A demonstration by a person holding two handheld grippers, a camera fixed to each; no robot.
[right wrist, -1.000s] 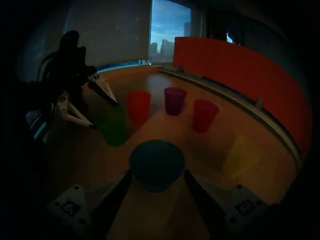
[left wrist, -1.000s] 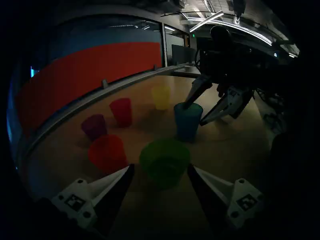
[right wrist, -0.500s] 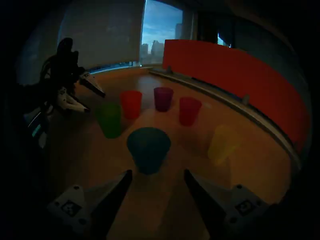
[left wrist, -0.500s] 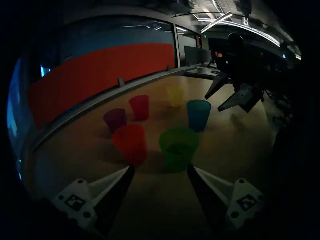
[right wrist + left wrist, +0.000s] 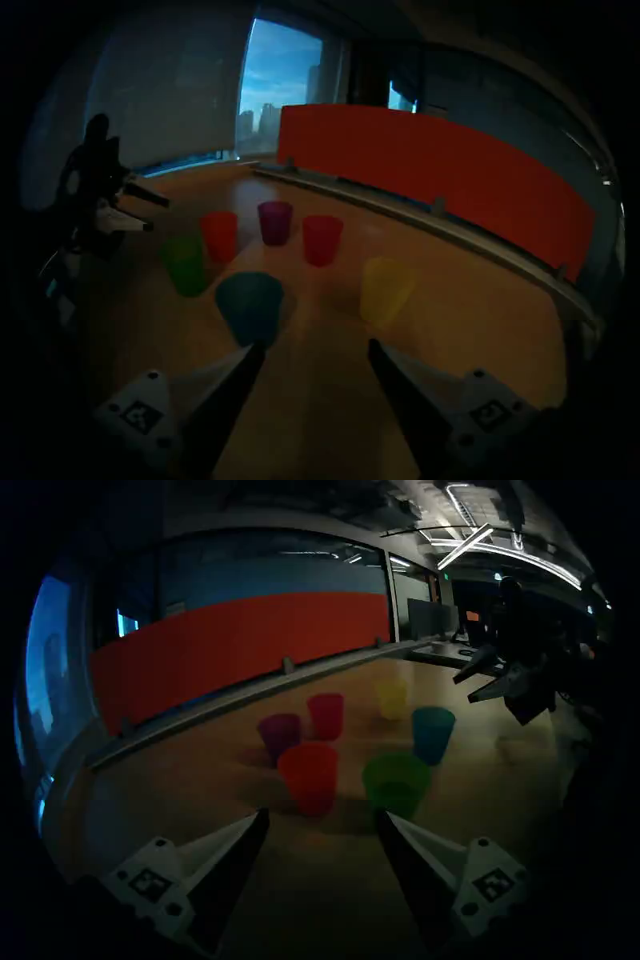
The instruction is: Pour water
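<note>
Both grippers released, nothing held.
Left gripper view: I find my left gripper spread wide and empty, with the orange cup and green cup upright on the table just ahead of its tips. Right gripper view: my right gripper is likewise spread and empty, the blue cup upright just beyond one fingertip, the yellow cup near.

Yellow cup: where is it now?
In the right gripper view the yellow cup stands right of centre, apart from the rest: teal cup to its left, a red cup behind it to the left.
</note>
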